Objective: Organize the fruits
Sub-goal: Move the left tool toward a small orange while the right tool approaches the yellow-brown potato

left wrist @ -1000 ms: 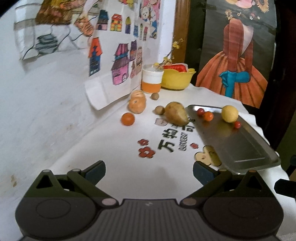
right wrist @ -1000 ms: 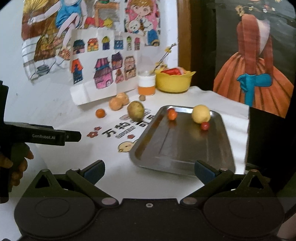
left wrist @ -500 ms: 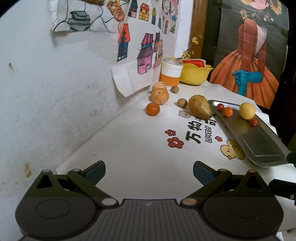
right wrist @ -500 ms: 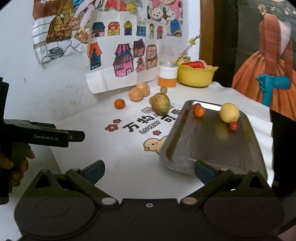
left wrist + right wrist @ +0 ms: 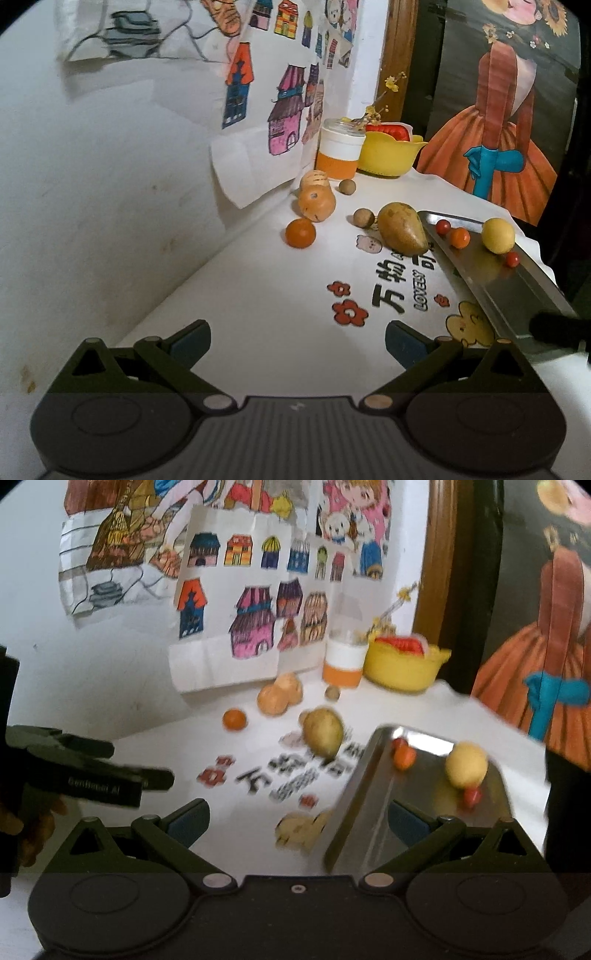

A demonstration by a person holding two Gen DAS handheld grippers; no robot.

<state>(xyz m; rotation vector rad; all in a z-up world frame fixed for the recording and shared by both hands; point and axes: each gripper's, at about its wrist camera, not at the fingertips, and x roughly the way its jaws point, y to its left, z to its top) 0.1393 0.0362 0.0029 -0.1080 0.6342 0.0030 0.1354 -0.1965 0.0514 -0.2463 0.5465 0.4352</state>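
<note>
Fruit lies scattered on a white cloth-covered surface (image 5: 266, 295) printed with red flowers and dark characters, pushed against a white wall hung with children's drawings of houses. A metal tray (image 5: 517, 291) sits at the right side of the surface and holds a yellow lemon (image 5: 498, 235), a small orange fruit (image 5: 459, 237) and two red cherry tomatoes, one (image 5: 443, 226) near the tray's far end and the other (image 5: 512, 259) just beside the lemon. Outside the tray, a brownish-green mango (image 5: 402, 232) lies close against its left rim, a small brown nut-like ball (image 5: 363, 217) just beside it, a second one (image 5: 347, 186) farther back, a tangerine (image 5: 300, 232) to the left, and two pale orange round fruits (image 5: 317, 201) one behind the other near the wall. At the back stand a white-and-orange cup (image 5: 340, 153) and a yellow bowl (image 5: 388, 157) with something red inside. The left gripper (image 5: 297, 338) hovers over bare cloth with its jaws spread wide, holding nothing. The right gripper (image 5: 297, 818), in a motion-blurred view, likewise has its jaws wide apart and empty, positioned over the tray's near left corner.
</note>
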